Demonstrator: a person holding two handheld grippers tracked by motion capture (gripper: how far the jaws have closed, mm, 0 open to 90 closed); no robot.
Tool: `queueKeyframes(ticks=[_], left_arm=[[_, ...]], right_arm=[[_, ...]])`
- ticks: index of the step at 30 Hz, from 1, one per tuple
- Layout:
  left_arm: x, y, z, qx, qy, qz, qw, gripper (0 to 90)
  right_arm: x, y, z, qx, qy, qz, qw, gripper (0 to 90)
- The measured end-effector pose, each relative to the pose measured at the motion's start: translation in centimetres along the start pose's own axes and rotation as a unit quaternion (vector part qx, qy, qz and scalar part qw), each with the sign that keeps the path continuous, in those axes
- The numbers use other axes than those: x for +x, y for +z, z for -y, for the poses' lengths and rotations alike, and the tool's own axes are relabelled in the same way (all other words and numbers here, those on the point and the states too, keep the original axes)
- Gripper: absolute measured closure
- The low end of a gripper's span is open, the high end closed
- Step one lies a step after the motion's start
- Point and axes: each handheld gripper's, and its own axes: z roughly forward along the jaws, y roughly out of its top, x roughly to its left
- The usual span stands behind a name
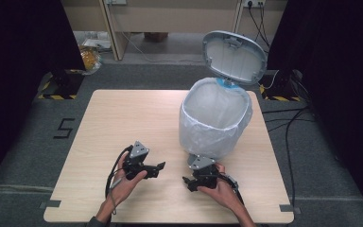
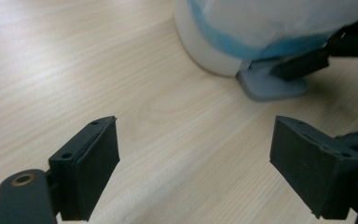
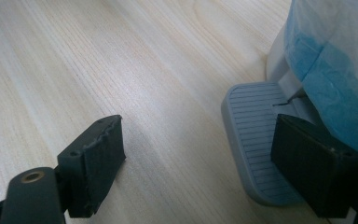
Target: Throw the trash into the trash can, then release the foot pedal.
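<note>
Two grippers sit low at about 6 o'clock on the bench, the left gripper and the right gripper both with fingers spread apart and holding nothing. The lined pedal bin stands at about 2 o'clock with its lid tipped up — its grey pedal just beside the right fingers. Pressing that pedal off-centre could, I judge, tip or slide the light bin — or the loose liner could snag a finger.

Grey carpet floor; light wood table; black curtains both sides; wooden furniture behind.
</note>
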Motion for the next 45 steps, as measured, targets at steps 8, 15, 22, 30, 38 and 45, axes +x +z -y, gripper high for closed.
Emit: queueKeyframes(ticks=[8, 15, 22, 30, 38, 45], left_arm=[[0.0, 0.8, 1.8, 0.028, 0.014, -0.015, 0.9994, 14.9], [0.6, 1.7, 3.9, 0.053, 0.009, -0.029, 0.9981, 13.9], [0.7, 1.6, 4.1, 0.048, 0.009, -0.03, 0.9983, 13.4], [0.6, 1.6, 4.1, 0.048, 0.011, -0.033, 0.9982, 12.9], [0.7, 1.6, 4.1, 0.048, 0.011, -0.034, 0.9982, 13.0], [0.7, 1.6, 4.1, 0.048, 0.01, -0.034, 0.9982, 13.0]], right_arm=[[0.0, 0.0, 0.0, 0.0, 0.001, 0.0, 1.0, 17.4], [0.0, 0.0, 0.0, 0.0, 0.002, -0.001, 1.0, 17.4], [0.0, 0.0, 0.0, 0.001, 0.001, 0.0, 1.0, 17.4], [0.0, 0.0, 0.1, -0.001, 0.002, 0.0, 1.0, 17.3], [0.1, 0.0, 0.1, -0.001, 0.002, 0.0, 1.0, 17.4], [0.0, 0.0, 0.1, -0.001, 0.001, 0.001, 1.0, 17.4]])
